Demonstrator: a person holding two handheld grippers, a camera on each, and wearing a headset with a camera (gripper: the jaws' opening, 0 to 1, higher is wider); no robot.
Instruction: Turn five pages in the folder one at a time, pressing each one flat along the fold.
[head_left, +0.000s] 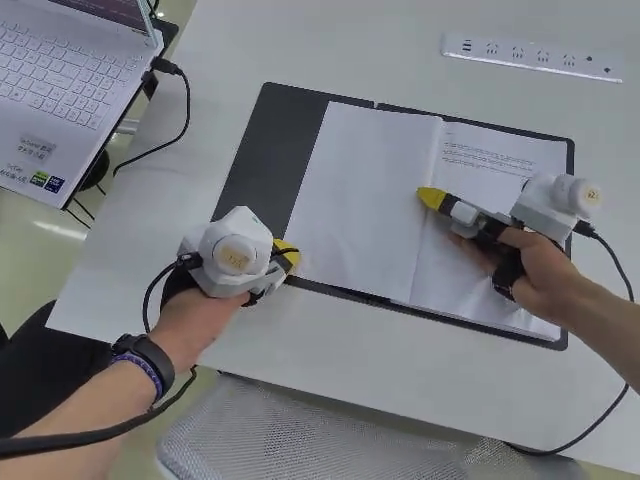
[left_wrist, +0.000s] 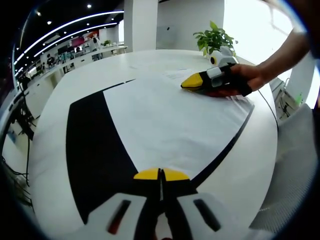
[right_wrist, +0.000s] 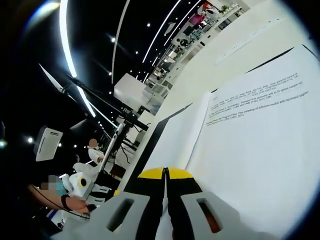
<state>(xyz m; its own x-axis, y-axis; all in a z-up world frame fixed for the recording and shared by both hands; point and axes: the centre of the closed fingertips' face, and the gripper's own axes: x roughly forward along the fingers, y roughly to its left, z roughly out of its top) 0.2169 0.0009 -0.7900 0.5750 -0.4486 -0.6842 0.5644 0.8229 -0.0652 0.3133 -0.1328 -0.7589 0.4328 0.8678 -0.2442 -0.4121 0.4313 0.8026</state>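
A black folder (head_left: 265, 150) lies open on the white table (head_left: 330, 50). A blank white page (head_left: 360, 200) lies over its left half and a page with a few printed lines (head_left: 505, 160) over its right half. My right gripper (head_left: 430, 197) is shut, and its yellow tips rest on the paper at the fold (right_wrist: 197, 130). It also appears in the left gripper view, right gripper (left_wrist: 192, 82). My left gripper (head_left: 287, 256) is shut too, its tips (left_wrist: 161, 174) at the near left corner of the blank page, on the folder's edge.
A white laptop (head_left: 70, 80) sits at the far left with a black cable (head_left: 183, 110) trailing toward the folder. A power strip (head_left: 530, 55) lies at the table's far right. A mesh chair seat (head_left: 290, 440) is below the near edge. A plant (left_wrist: 215, 37) stands beyond.
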